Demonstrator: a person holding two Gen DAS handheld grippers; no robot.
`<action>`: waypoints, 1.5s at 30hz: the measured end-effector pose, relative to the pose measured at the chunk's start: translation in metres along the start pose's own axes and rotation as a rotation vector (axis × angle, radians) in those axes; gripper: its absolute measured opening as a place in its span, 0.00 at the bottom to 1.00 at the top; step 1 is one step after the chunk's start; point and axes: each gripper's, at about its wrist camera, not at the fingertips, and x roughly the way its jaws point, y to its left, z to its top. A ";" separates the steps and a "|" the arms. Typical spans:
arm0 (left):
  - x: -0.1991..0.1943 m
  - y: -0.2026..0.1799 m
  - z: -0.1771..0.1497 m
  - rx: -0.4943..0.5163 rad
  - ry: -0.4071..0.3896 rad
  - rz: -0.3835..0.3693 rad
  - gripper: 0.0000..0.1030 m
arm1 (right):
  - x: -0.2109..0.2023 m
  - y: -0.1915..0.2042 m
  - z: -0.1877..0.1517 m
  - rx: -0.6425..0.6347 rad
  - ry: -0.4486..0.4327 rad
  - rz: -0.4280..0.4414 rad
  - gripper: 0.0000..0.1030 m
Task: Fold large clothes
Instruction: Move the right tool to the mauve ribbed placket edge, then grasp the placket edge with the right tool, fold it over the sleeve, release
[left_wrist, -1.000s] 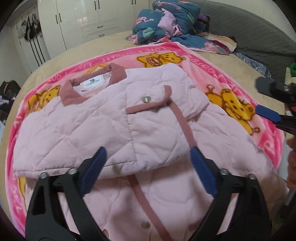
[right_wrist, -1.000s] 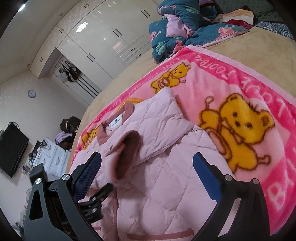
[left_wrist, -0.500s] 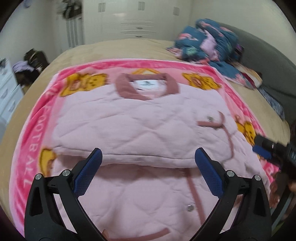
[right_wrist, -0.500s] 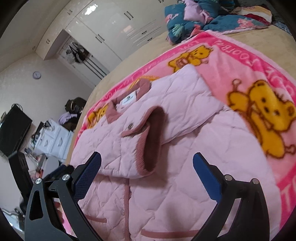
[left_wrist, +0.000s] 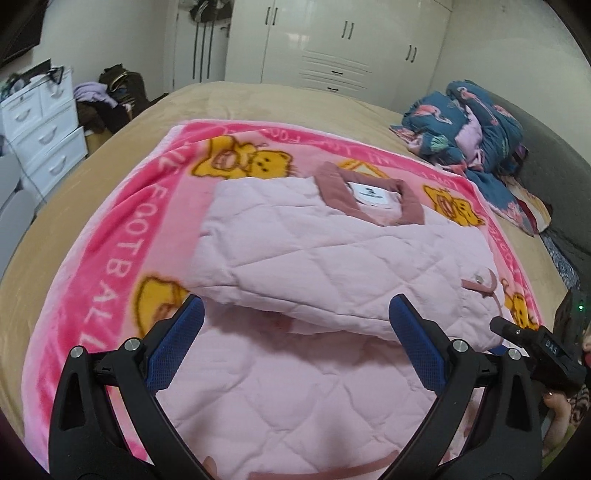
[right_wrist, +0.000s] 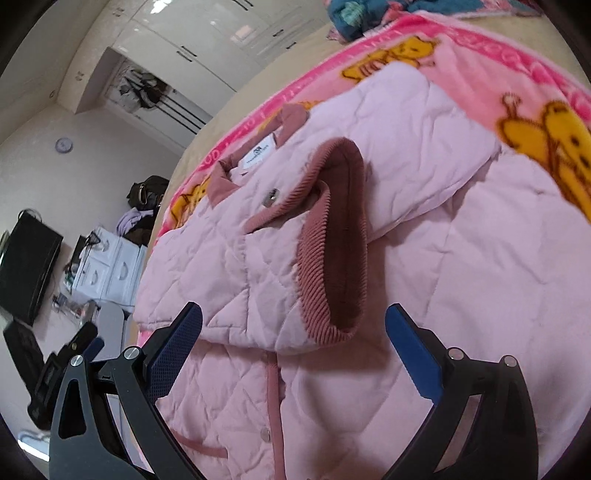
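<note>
A pale pink quilted jacket (left_wrist: 332, 266) lies on a pink bear-print blanket (left_wrist: 110, 266), with both sleeves folded across its chest and its dusty-rose collar (left_wrist: 369, 199) at the far end. My left gripper (left_wrist: 295, 332) is open and empty, hovering over the jacket's lower body just below the folded sleeve. My right gripper (right_wrist: 293, 339) is open and empty too, close above the dusty-rose ribbed cuff (right_wrist: 332, 236) of the upper sleeve on the jacket (right_wrist: 461, 258). The right gripper also shows in the left wrist view (left_wrist: 535, 350) at the jacket's right edge.
The blanket covers a tan bed (left_wrist: 258, 99). A heap of dark blue flamingo-print bedding (left_wrist: 465, 125) lies at the far right. White drawers (left_wrist: 40, 129) and a bag stand left of the bed, white wardrobes (left_wrist: 332, 40) behind it.
The left gripper has swung to the left, so the jacket now sits right of centre. The right gripper has moved closer to the folded sleeve's cuff. Both stayed open.
</note>
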 end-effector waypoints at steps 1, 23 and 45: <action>0.000 0.005 0.000 -0.007 -0.002 0.006 0.91 | 0.004 -0.001 0.001 0.018 0.005 0.010 0.96; 0.012 0.033 0.025 -0.079 -0.017 -0.005 0.91 | -0.059 0.106 0.083 -0.552 -0.258 -0.009 0.19; 0.065 -0.024 0.050 0.026 0.056 -0.044 0.91 | -0.019 0.052 0.099 -0.515 -0.157 -0.110 0.26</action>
